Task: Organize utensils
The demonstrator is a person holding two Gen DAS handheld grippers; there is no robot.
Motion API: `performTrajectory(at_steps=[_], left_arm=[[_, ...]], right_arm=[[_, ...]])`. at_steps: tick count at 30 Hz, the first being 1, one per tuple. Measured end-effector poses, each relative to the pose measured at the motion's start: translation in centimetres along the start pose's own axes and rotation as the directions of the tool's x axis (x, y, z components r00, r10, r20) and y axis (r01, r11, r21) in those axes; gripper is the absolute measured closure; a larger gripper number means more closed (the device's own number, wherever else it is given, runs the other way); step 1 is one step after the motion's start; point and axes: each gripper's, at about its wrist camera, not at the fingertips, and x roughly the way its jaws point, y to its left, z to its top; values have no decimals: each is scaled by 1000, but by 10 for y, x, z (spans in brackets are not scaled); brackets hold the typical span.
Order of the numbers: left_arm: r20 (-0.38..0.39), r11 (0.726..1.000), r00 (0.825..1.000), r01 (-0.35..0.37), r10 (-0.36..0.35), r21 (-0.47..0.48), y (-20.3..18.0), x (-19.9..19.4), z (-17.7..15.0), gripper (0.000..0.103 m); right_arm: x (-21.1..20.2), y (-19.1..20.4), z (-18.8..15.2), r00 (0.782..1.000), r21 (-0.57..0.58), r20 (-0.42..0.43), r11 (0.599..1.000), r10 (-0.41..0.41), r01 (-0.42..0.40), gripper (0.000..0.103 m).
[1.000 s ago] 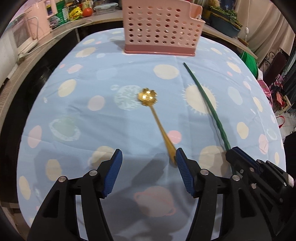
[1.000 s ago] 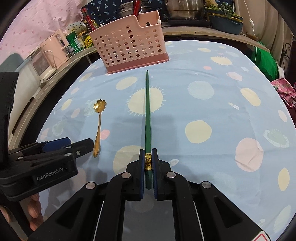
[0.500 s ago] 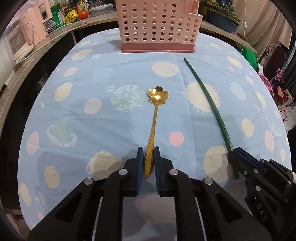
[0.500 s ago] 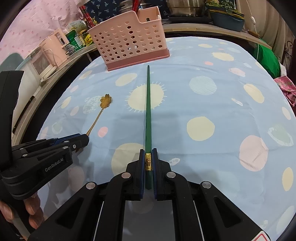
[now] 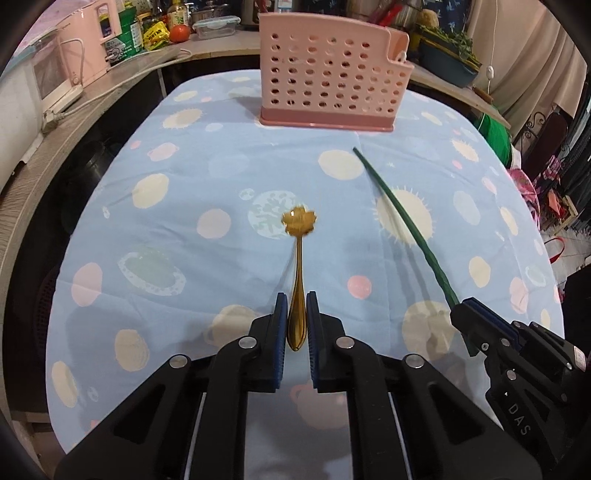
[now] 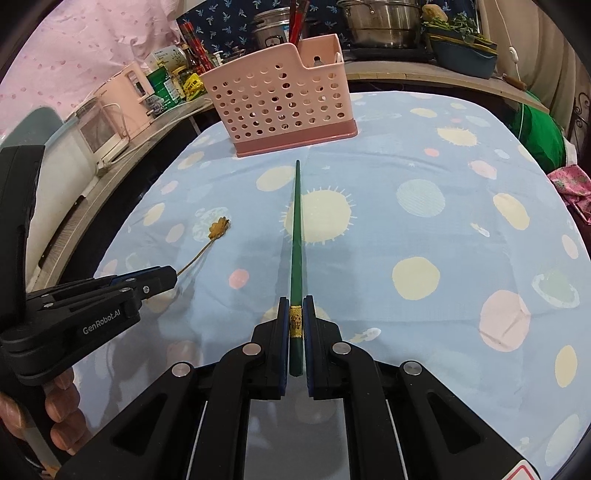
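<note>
My left gripper (image 5: 296,306) is shut on the handle of a gold spoon (image 5: 298,251) with a flower-shaped bowl, held just above the tablecloth and pointing at the basket. My right gripper (image 6: 295,314) is shut on the gold-banded end of a green chopstick (image 6: 295,236), also lifted and pointing at the basket. The pink perforated utensil basket (image 5: 328,81) stands upright at the far side of the table; it also shows in the right wrist view (image 6: 284,99). The right gripper shows at lower right of the left wrist view (image 5: 476,325), the left gripper at left of the right wrist view (image 6: 162,280).
The round table (image 5: 184,177) has a blue cloth with pastel dots. A counter behind holds a pink appliance (image 5: 59,66), jars, a tomato and pots (image 6: 384,18). A dark gap lies left of the table, and green and pink cloth items to the right.
My left gripper closed on the spoon handle and lifted it off the cloth. My right gripper kept its hold and raised the chopstick slightly. Both views drew back from the table.
</note>
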Motion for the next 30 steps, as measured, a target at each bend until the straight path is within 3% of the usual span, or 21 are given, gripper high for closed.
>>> performTrajectory(at_steps=[2,3,12,16,18,20,21,30], left_arm=[[19,1000,1000,3,-3,-8,2,-8,4,96],[28,1000,1000,8,-7,-13,3,-12,7,103],[92,999,996,20,-17,-32,13,-34,25,103],[59,999,998,17,-14,-46,18,-22,18,102],[25,999,1000,12,-11,-44,21,-9,9,97],[-6,999,1000,17,-17,-48,26,2,-1,72],[-13,998,1000,0,-1,-55,29,7,-7,67],[-19,998,1000,8,-9,-57,42,21,-23,66]], right_arm=[[-5,1,4,1000,0,11,1000,6,-6,96],[-8,2,6,1000,1,17,1000,10,-10,96],[-34,6,28,996,1,86,1000,25,-25,96],[-29,4,25,997,8,72,1000,21,-22,96],[-25,3,21,998,12,56,1000,19,-20,96],[-22,3,17,999,14,44,1000,17,-18,96],[-21,3,15,999,14,39,1000,16,-16,96],[-14,2,10,1000,17,22,1000,8,-8,96]])
